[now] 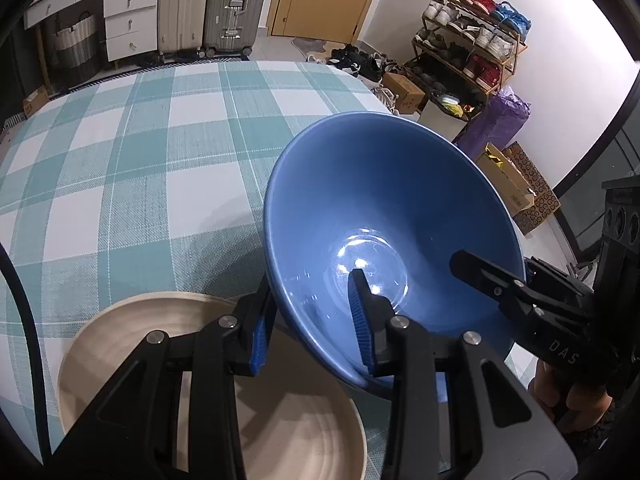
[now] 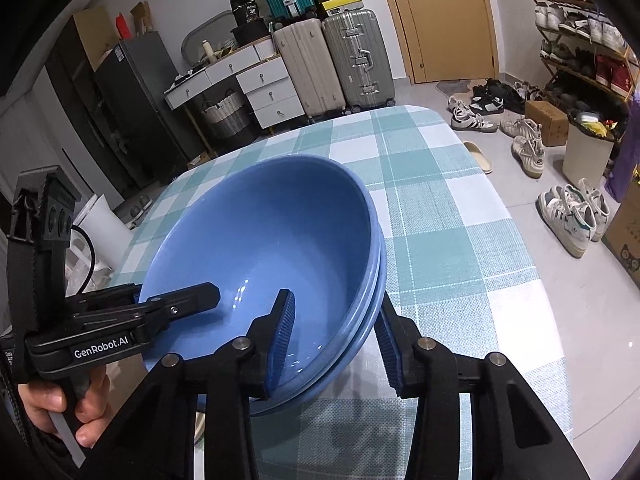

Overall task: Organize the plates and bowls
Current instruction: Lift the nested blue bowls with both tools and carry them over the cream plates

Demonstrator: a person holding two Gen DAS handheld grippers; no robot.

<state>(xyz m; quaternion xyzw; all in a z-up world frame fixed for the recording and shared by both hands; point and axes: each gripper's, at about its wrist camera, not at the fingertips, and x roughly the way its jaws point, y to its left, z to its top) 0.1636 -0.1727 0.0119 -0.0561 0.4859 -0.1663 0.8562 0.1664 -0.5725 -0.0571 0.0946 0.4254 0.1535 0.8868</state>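
A stack of blue bowls [image 2: 260, 240] sits over the teal-checked tablecloth [image 2: 440, 208], several rims showing at its right side. My right gripper [image 2: 336, 344] is shut on that right rim, one pad inside and one outside. In the left wrist view the blue bowl [image 1: 380, 200] fills the middle. My left gripper [image 1: 310, 332] is shut on its near-left wall, one finger on each side. A cream plate [image 1: 140, 360] lies under and to the left of the bowl. Each gripper shows in the other view: the right gripper [image 1: 504, 272], and the left gripper [image 2: 176, 304] held by a hand [image 2: 52, 404].
The tablecloth [image 1: 120, 160] stretches bare to the far and left sides. The table's right edge drops to a tiled floor with loose shoes [image 2: 528, 152], a shoe rack [image 1: 472, 40] and cardboard boxes [image 1: 516, 188]. Suitcases [image 2: 332, 64] and white drawers [image 2: 268, 92] stand beyond the far edge.
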